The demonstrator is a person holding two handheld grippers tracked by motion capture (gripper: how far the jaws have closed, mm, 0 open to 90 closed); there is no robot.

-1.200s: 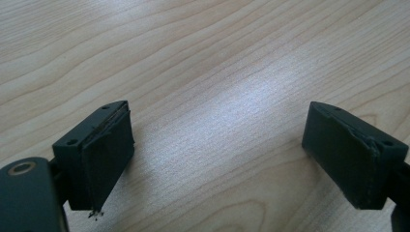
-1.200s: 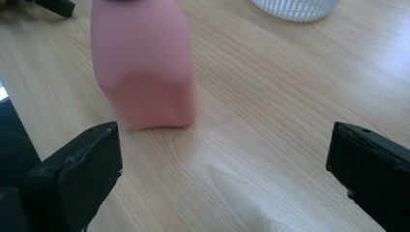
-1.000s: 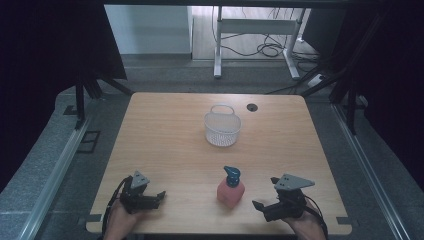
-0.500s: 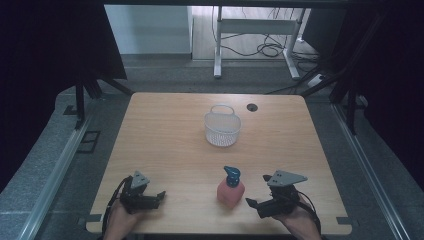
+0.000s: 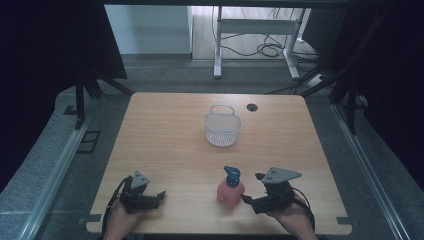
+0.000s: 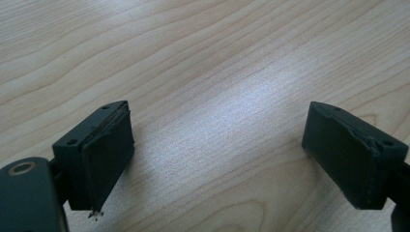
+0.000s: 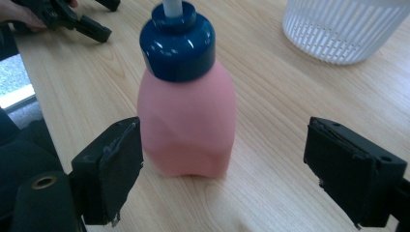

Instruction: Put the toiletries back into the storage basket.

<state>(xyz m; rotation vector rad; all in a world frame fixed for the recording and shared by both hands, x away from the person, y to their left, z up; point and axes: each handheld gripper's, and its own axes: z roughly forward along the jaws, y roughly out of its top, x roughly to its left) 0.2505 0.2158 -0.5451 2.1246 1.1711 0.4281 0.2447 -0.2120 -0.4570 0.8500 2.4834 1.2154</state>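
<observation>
A pink bottle (image 5: pixel 230 190) with a blue cap stands upright near the table's front edge. My right gripper (image 5: pixel 251 188) lies just to its right and points at it. In the right gripper view the bottle (image 7: pixel 186 121) stands between and just beyond the two jaws of my right gripper (image 7: pixel 225 169). The jaws have just been closing, but neither pad touches the bottle. My left gripper (image 5: pixel 157 197) rests open at the front left, over bare wood in its own view (image 6: pixel 220 150).
A white slatted basket (image 5: pixel 222 129) with a handle stands at the middle of the wooden table (image 5: pixel 165 130), beyond the bottle. A dark cable hole (image 5: pixel 252 107) lies behind it. The left gripper (image 7: pixel 72 17) and hand show far off in the right gripper view.
My right gripper has moved left, up to the pink bottle. The left gripper, bottle and basket have stayed put.
</observation>
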